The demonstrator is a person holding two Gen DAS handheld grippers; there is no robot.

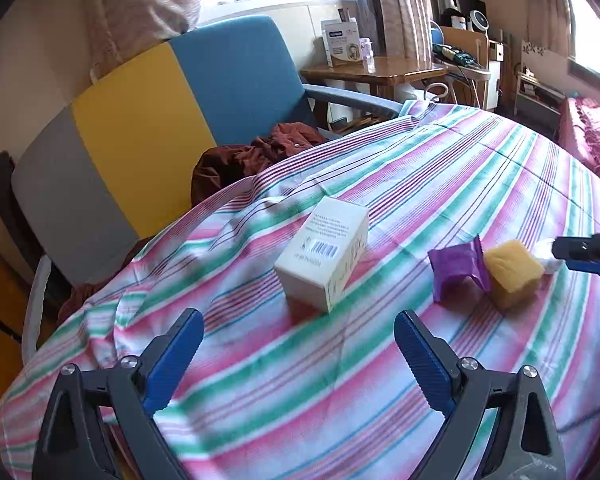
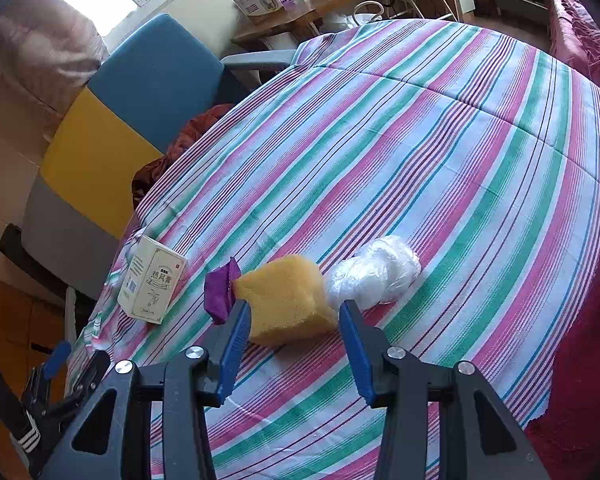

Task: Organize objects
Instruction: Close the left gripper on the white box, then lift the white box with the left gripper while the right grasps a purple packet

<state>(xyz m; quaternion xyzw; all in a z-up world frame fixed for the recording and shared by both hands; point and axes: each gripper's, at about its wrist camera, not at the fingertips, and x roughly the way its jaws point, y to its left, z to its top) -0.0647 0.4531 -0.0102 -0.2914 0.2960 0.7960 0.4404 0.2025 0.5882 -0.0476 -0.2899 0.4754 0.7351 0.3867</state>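
the left gripper (image 1: 298, 330) has its two blue jaws spread wide, with nothing between them. just past the tips stands the white cardboard box with a barcode (image 1: 323, 254), on the pink, green and white striped cloth (image 1: 440, 168). the box is near the jaws but not touching them. further off, to the right of the right jaw, lie the crumpled purple wrapper (image 1: 458, 268) and the yellow sponge block (image 1: 514, 278), pressed close side by side.

the right gripper (image 2: 296, 312) has its jaws partly apart. the yellow sponge block (image 2: 286, 300) sits right at the tips, one jaw on each side of its near end. i cannot tell if the jaws are squeezing it. the crumpled purple wrapper (image 2: 220, 292) is just outside the left jaw, touching the sponge. the white lump wrapped in clear plastic (image 2: 374, 272) lies just beyond the right jaw's tip. the white cardboard box (image 2: 152, 286) stands well off to the left of the jaws.
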